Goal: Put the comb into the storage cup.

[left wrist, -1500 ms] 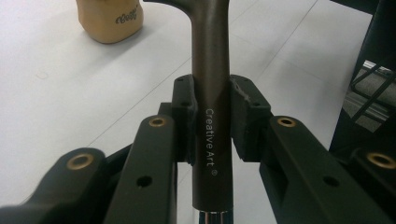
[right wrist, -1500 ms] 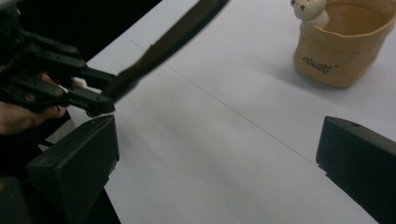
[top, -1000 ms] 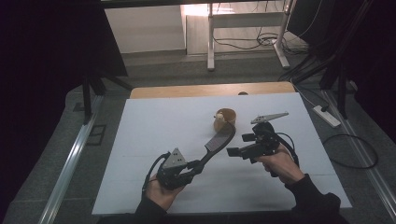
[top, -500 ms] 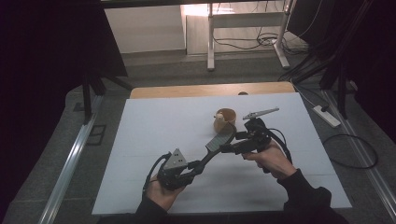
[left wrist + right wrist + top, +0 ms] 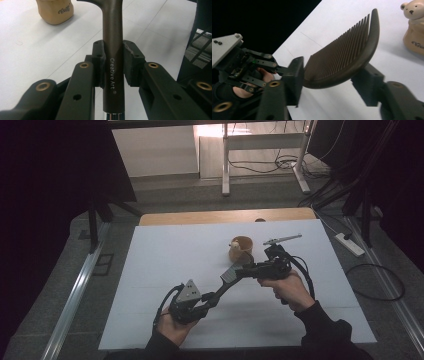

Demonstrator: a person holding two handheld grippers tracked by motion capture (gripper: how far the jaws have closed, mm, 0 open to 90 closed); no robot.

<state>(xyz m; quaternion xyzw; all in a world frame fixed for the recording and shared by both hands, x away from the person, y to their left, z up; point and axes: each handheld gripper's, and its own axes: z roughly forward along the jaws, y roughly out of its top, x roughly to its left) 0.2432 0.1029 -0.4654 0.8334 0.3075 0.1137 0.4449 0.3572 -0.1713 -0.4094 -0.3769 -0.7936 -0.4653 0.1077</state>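
One dark comb (image 5: 113, 50), handle clenched in the left gripper (image 5: 113, 63); right gripper (image 5: 332, 77) fingers straddle its teeth, released. One bear jar (image 5: 241, 248) at 12 o'clock on the table (image 5: 165, 255).

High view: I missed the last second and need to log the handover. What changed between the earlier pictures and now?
The right gripper moved leftward from beside the brush to its head, and its jaws now straddle the toothed end of the brush; whether they press it is unclear. The left gripper stayed clamped on the handle, and the bear-lidded pot and white table stayed put.
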